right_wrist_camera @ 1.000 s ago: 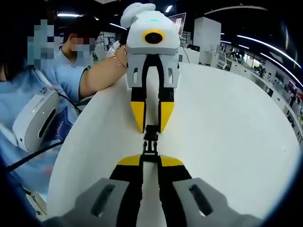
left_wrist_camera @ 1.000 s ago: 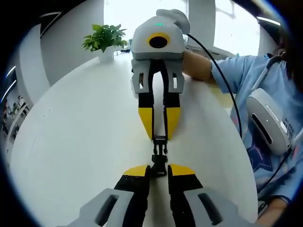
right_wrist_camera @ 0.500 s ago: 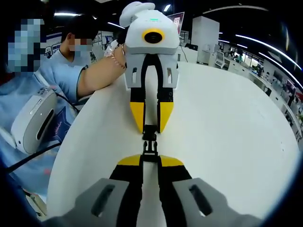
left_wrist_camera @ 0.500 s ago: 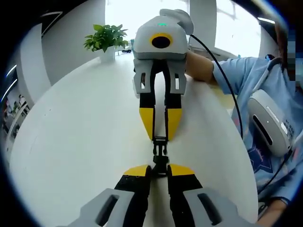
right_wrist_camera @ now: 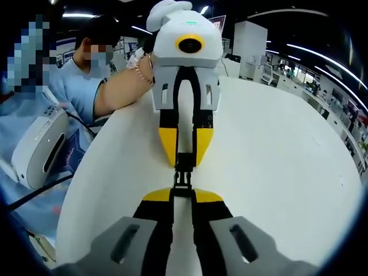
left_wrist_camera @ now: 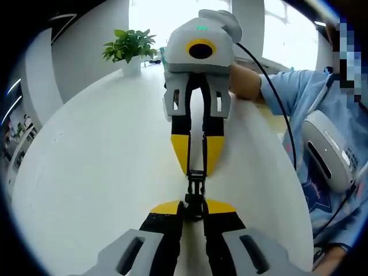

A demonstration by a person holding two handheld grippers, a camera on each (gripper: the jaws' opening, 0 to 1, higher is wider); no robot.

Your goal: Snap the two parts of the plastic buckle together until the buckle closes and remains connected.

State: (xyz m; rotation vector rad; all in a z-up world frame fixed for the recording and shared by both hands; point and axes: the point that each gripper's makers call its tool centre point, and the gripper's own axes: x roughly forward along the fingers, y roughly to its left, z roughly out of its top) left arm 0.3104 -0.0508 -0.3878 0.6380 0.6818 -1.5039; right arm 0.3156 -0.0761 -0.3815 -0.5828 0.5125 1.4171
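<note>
- the left gripper (left_wrist_camera: 194, 206) comes up from the bottom of the left gripper view, its yellow-tipped jaws pinched together on one end of a small black buckle (left_wrist_camera: 195, 187).
- facing it, the right gripper (left_wrist_camera: 196, 168) reaches in from the far side, its jaws closed on the other end of the same buckle.
- the buckle sits in the short gap between the two pairs of tips, just above the white table (left_wrist_camera: 98, 167); its two parts look pushed together end to end, though i cannot tell whether they have latched.
- in the right gripper view the right gripper (right_wrist_camera: 183, 195) clamps the near end of the buckle (right_wrist_camera: 183, 172), and the left gripper (right_wrist_camera: 184, 161) holds the far end.
- a potted plant (left_wrist_camera: 128, 47) stands at the far edge of the table.
- a person in a blue shirt (right_wrist_camera: 75, 89) sits at the table's side, one forearm stretched toward the gripper.
</note>
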